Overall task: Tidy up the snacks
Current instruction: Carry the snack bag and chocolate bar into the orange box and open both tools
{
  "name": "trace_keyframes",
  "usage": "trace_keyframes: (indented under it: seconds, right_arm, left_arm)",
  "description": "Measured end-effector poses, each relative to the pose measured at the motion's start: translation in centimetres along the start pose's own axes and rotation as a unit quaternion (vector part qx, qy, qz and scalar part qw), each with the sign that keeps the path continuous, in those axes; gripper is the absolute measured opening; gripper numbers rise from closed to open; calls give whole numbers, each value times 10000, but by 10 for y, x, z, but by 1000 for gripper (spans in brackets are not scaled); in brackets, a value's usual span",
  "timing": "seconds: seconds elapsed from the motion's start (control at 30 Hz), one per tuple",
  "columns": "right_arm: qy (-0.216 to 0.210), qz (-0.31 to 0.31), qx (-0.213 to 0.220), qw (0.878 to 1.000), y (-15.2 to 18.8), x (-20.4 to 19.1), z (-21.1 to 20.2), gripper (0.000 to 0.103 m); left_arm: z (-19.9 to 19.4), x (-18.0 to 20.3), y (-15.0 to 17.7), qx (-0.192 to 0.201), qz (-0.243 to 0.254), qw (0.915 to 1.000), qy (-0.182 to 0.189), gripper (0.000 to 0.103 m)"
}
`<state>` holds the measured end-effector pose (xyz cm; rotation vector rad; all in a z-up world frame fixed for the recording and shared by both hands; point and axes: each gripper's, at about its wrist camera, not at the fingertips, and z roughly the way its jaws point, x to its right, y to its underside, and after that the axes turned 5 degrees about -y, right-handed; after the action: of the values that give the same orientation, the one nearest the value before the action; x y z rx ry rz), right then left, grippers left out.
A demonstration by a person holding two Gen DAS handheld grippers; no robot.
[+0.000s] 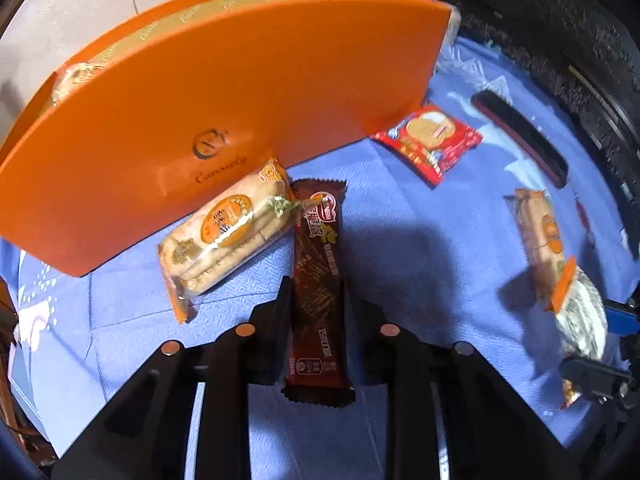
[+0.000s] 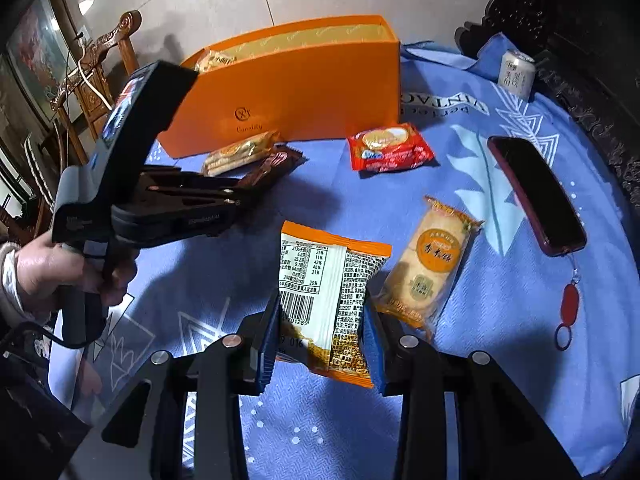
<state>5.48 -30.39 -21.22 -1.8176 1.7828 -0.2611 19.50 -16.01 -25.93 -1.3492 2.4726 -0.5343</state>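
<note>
From the left wrist, a blue patterned cloth (image 1: 400, 220) is covering the bench, with pale floor tiles showing beyond an open orange box (image 1: 192, 92) printed with a round logo and a script word too blurred to read. The left tool (image 1: 316, 300) is sitting with its fingers part open on either side of a brown chocolate bar (image 1: 318, 280) that is lying on the cloth, flanking it closely; whether they are pressing it I cannot tell. A clear biscuit pack (image 1: 224, 236) is lying just beside the bar, leaning against the box.

From the right wrist, carved wooden chairs (image 2: 96, 60) are standing behind the bench. The cloth is reading "VINTAGE" upside down. The right tool (image 2: 322, 322) is closing its blue pads on an orange-and-white snack packet (image 2: 328, 292), barcode side up. A red packet (image 2: 388, 148), a phone (image 2: 536, 192) and a can (image 2: 518, 72) are lying nearby.
</note>
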Motion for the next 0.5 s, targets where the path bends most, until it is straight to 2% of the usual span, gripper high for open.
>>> trace_keyframes:
  seconds: [0.2, 0.5]
  right_arm:
    - [-49, 3, 243, 9997, -11, -3, -12, 37]
    - [-127, -168, 525, 9984, -24, -16, -28, 37]
  left_arm:
    - [-44, -12, -1, 393, -183, 9989, 187, 23]
    - [-95, -29, 2, 793, -473, 9956, 168, 23]
